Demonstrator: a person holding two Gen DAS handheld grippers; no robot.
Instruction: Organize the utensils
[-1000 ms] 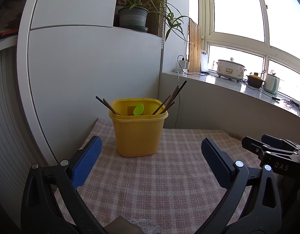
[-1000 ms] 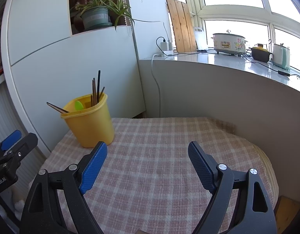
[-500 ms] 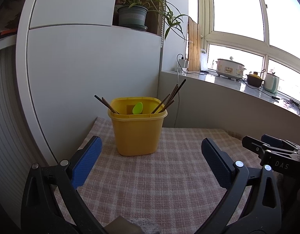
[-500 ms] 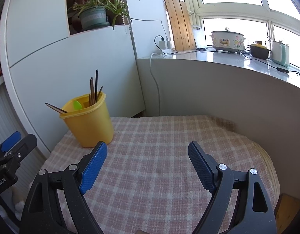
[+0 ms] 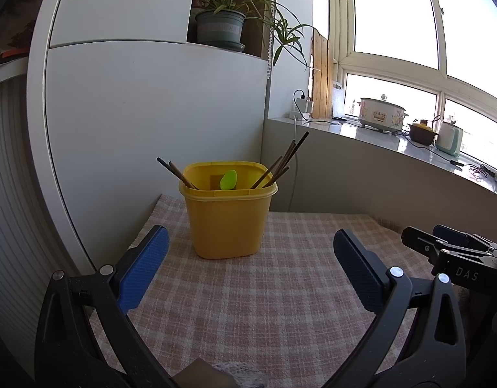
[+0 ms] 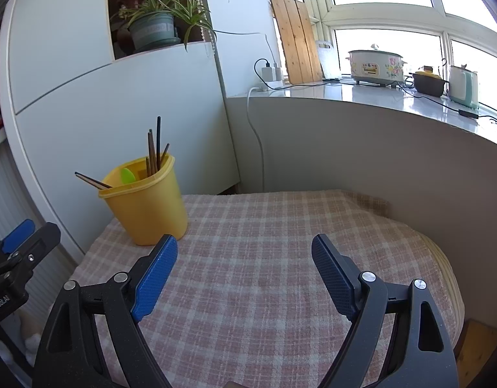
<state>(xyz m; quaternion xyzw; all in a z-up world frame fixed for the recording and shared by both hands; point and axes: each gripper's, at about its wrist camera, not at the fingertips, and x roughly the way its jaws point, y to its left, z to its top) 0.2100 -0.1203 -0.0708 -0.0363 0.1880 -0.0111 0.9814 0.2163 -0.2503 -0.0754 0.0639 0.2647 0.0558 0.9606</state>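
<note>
A yellow plastic cup [image 5: 227, 223] [image 6: 145, 208] stands at the far left corner of the checked tablecloth [image 5: 264, 297] [image 6: 255, 258]. Several dark chopsticks [image 5: 282, 163] [image 6: 153, 150] lean out of it, and a green spoon [image 5: 228, 179] [image 6: 128, 175] shows above the rim. My left gripper [image 5: 250, 242] hovers open in front of the cup with nothing between its blue pads. To the right, my right gripper [image 6: 245, 249] is open too, over bare cloth. Each gripper shows at the edge of the other's view.
A white cabinet [image 5: 145, 106] rises just behind the cup, with a potted plant [image 5: 221, 27] in its niche. A grey ledge [image 6: 377, 97] along the window carries a slow cooker [image 6: 376, 64], a pot and a kettle. The table's rounded edge [image 6: 449, 291] drops off at right.
</note>
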